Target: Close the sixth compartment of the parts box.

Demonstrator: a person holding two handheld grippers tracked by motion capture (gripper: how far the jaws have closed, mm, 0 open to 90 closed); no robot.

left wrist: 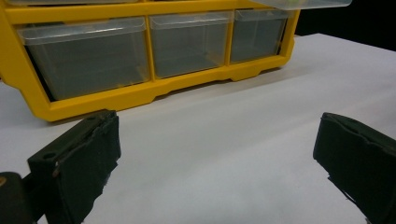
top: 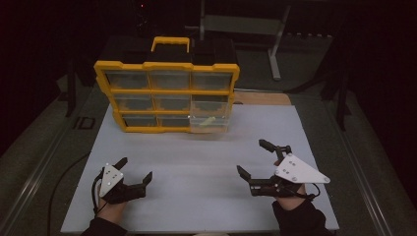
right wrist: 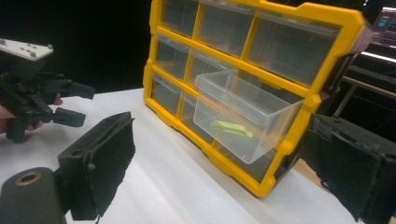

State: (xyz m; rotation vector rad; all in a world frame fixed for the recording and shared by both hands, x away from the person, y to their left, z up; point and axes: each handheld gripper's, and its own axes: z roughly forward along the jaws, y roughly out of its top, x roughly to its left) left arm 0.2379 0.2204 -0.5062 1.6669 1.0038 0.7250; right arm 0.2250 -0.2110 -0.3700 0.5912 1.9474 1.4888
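A yellow organiser [top: 167,65] with nine clear drawers stands upright at the back of the white board [top: 196,196]. Its bottom-right drawer [top: 210,124] is pulled out and holds a small yellow-green piece [top: 207,121]. My left gripper [top: 136,167] rests open near the front left, empty. At the front right my right gripper [top: 251,156] is open and empty too. The left gripper view looks between open jaws [left wrist: 217,154] at the bottom drawer row [left wrist: 140,93]. In the right gripper view the drawer [right wrist: 243,112] and its green piece [right wrist: 231,128] lie beyond the open jaws [right wrist: 224,158]; the left gripper [right wrist: 86,105] is far left.
A black case with a yellow handle [top: 169,44] sits behind the organiser. A strip of wooden board [top: 260,98] shows at the organiser's right. A grey metal stand [top: 275,49] is at the back, and a cable [top: 64,177] runs along the floor left of the board.
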